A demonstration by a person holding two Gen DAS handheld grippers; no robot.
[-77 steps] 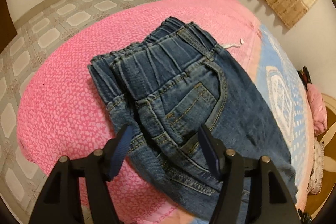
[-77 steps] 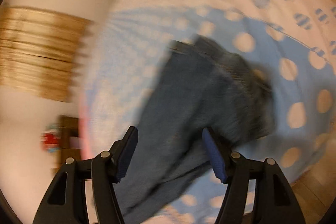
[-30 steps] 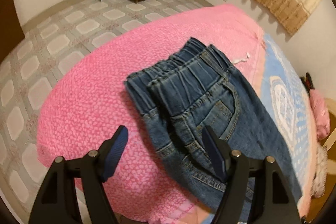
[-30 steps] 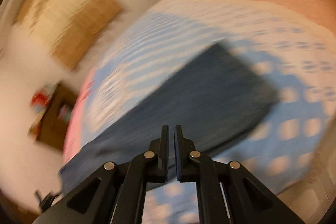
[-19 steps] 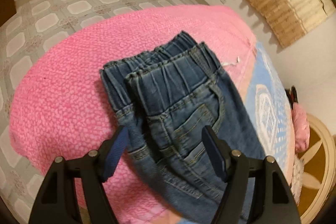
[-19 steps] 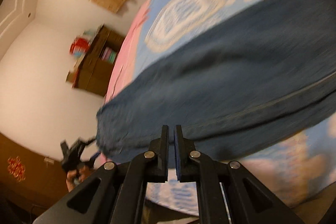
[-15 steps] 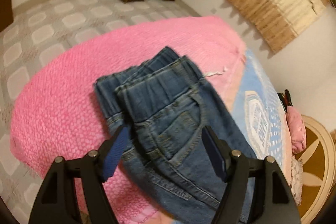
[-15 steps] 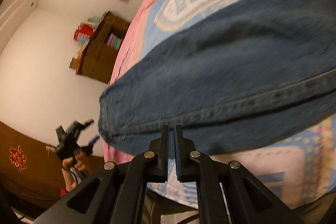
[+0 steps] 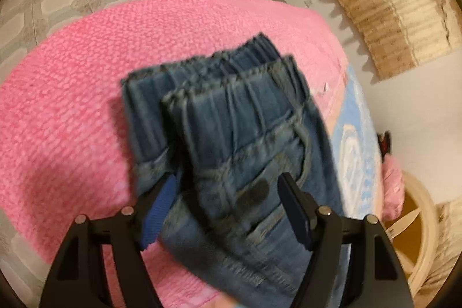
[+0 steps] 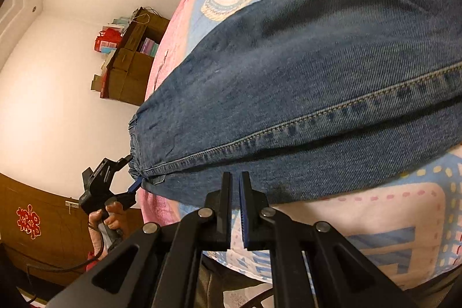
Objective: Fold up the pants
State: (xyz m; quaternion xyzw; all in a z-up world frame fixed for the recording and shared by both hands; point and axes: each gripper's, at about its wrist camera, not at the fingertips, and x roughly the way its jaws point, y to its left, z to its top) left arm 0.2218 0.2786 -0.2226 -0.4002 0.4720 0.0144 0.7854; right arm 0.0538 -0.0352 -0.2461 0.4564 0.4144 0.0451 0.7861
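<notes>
Jeans (image 9: 236, 134) folded lengthwise on the bed (image 9: 72, 106), waistband blurred, leg ends cropped.
Left gripper (image 9: 228, 210) spread wide over the waistband; only the right wrist view shows the right gripper (image 10: 236, 192) pinched together, empty, beside the leg seam.

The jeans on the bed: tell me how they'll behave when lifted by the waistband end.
The jeans are probably floppy: the denim already lies creased and doubled over. The long leg stretched across the bed would likely trail and sag. The gathered, ridged waistband looks thick, so it should grip well.
</notes>
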